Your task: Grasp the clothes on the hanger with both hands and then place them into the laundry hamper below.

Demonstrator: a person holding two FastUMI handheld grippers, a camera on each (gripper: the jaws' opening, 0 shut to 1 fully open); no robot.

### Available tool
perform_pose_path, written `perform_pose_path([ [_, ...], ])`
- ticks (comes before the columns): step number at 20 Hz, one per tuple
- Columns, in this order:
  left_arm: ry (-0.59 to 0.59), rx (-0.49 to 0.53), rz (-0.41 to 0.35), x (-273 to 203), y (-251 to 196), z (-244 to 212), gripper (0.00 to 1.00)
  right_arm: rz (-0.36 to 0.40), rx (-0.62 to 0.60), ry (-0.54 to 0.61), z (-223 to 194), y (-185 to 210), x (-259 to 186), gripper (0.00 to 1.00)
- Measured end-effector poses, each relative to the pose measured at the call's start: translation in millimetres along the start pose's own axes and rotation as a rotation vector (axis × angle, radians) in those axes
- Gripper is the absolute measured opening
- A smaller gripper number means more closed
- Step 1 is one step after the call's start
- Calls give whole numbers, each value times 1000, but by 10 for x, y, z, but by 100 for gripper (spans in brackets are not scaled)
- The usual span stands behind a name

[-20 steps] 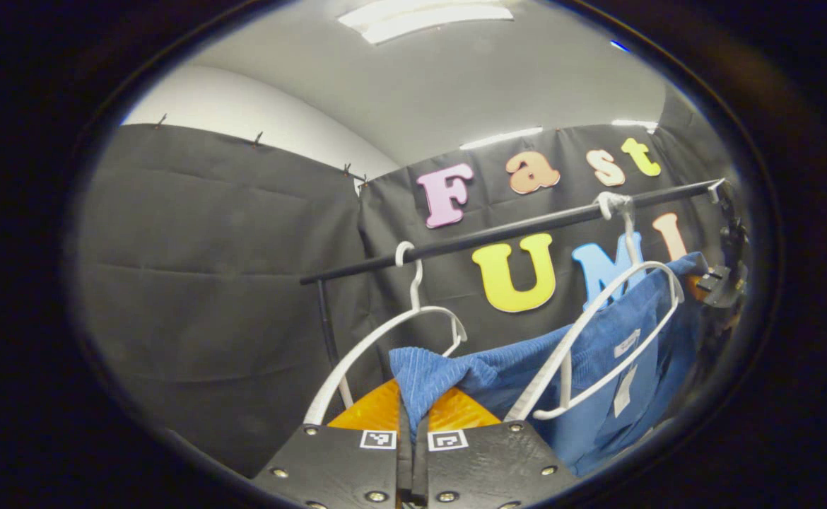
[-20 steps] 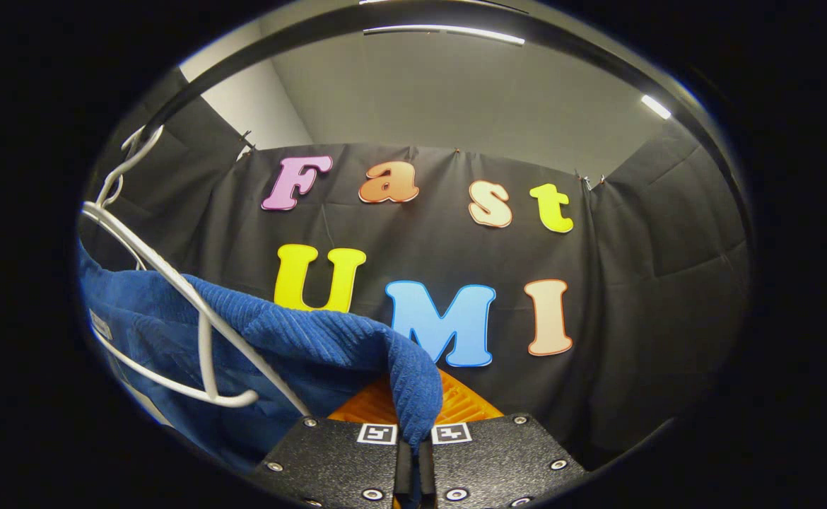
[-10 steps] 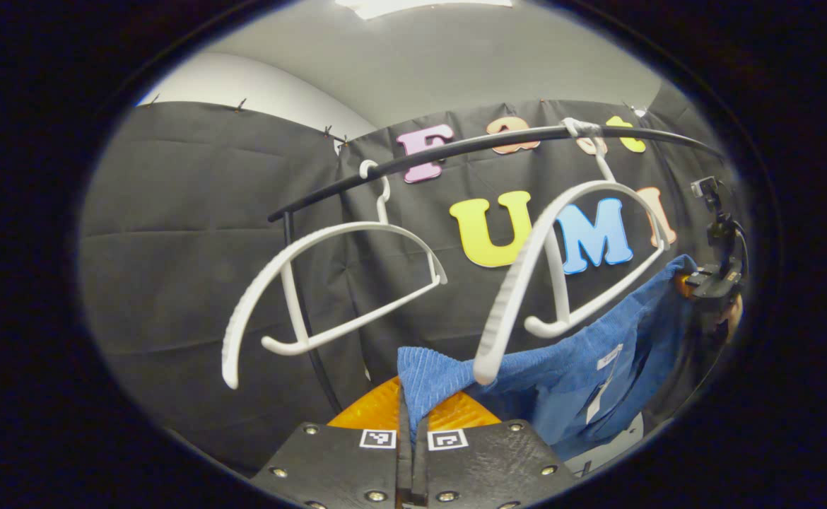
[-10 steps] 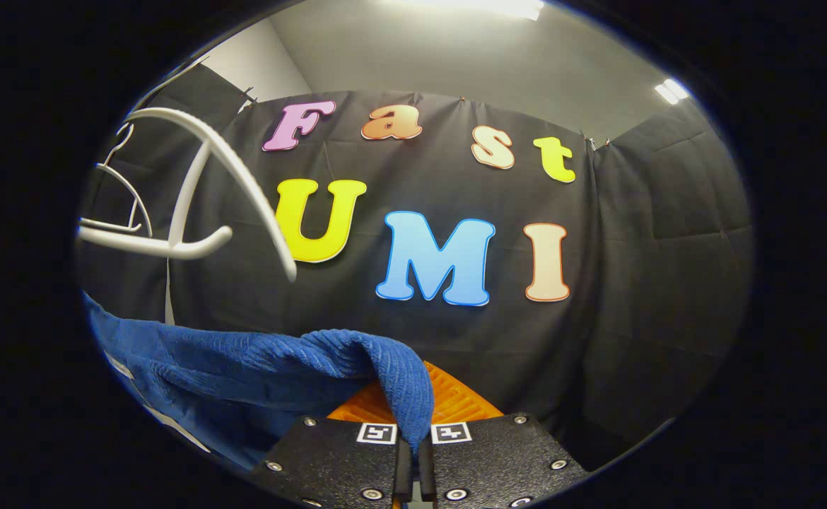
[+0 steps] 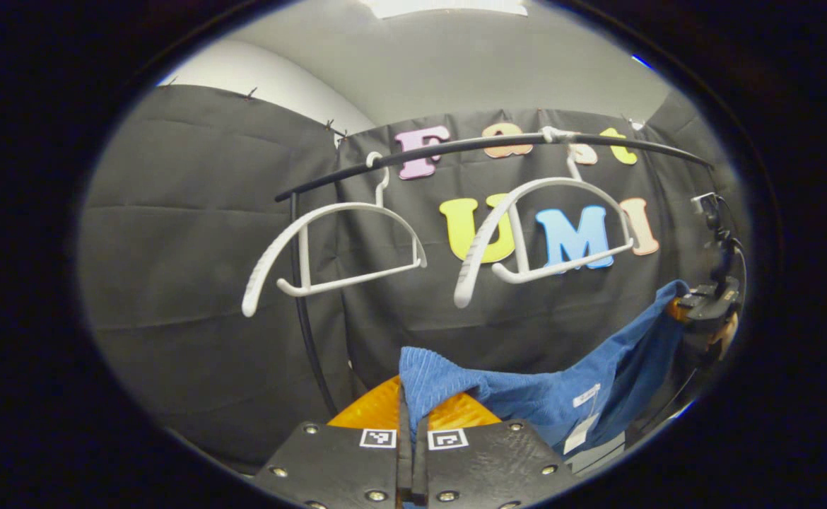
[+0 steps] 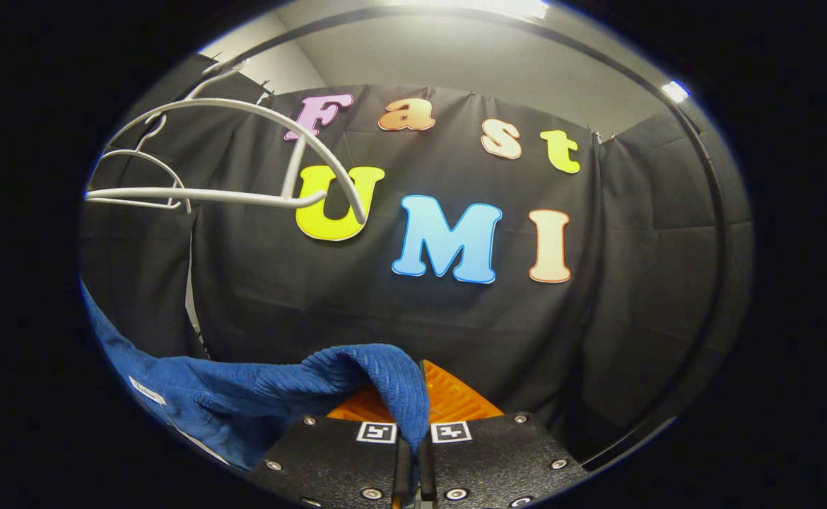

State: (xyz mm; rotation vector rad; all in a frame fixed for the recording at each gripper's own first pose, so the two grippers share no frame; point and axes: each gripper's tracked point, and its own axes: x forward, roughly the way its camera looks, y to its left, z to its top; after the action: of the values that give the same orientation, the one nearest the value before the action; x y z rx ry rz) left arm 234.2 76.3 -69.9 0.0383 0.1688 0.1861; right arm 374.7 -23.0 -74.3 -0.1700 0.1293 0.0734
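Note:
A blue ribbed garment (image 5: 548,392) hangs stretched between my two grippers, below the rail and free of its hanger. My left gripper (image 5: 411,431) is shut on one end of the cloth at the bottom of the left gripper view. Far right in that view, the other gripper (image 5: 703,307) holds the opposite end. In the right gripper view, my right gripper (image 6: 413,442) is shut on a fold of the blue garment (image 6: 258,382), which trails off to the lower left. The bare white hanger (image 5: 541,233) (image 6: 244,155) dangles from the black rail (image 5: 491,145).
A second bare white hanger (image 5: 336,247) hangs on the rail to the left, beside the rail's black upright post (image 5: 307,311). Black cloth walls close the booth behind and to both sides. The rail (image 6: 703,184) also curves across the top and right of the right gripper view.
The garment has slid off the white hanger and come down with both grippers. The hanger now swings bare above the cloth, and the rail sits higher in both views.

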Motion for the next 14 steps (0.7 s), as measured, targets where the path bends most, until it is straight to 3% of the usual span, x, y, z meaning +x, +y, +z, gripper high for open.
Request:
perform_pose_path([
  [14,-135,-12,-342,-1333,-450,520,1,-15,106,-97,637,461,-1984,4],
])
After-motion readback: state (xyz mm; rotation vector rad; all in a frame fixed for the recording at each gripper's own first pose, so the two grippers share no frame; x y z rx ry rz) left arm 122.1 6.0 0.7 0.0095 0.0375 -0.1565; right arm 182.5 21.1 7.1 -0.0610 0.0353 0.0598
